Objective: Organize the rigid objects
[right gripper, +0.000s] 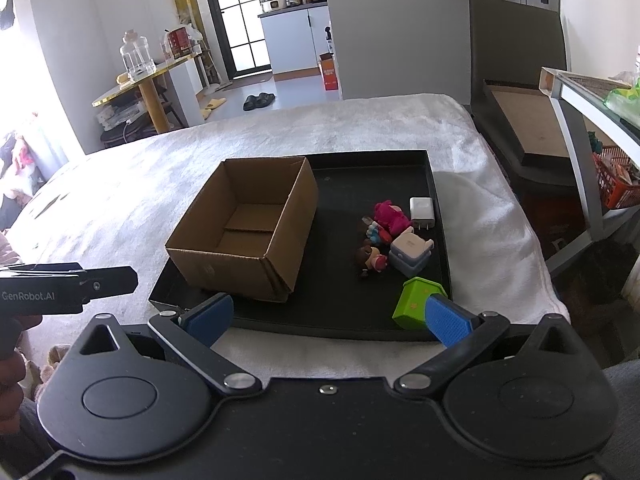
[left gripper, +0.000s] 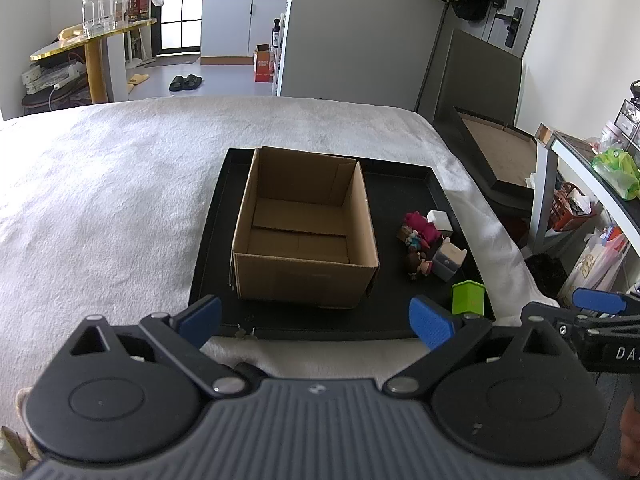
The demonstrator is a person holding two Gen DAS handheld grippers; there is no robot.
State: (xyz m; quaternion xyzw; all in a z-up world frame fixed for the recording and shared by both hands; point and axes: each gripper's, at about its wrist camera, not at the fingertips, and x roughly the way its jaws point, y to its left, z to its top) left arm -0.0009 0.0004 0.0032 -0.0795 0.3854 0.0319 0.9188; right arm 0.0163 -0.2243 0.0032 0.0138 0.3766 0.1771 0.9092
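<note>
"GenRobot.AI" — on the left gripper; "DA" — right gripper.

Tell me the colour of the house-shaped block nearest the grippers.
Bright green block, clearest in the right wrist view.

— What's beyond the bed with its white blanket?
— A round gold-edged side table carrying a clear glass jar, black slippers on the floor, and a red carton by the wall.
— And farther back?
— White kitchen cabinets crowded with appliances.
</note>
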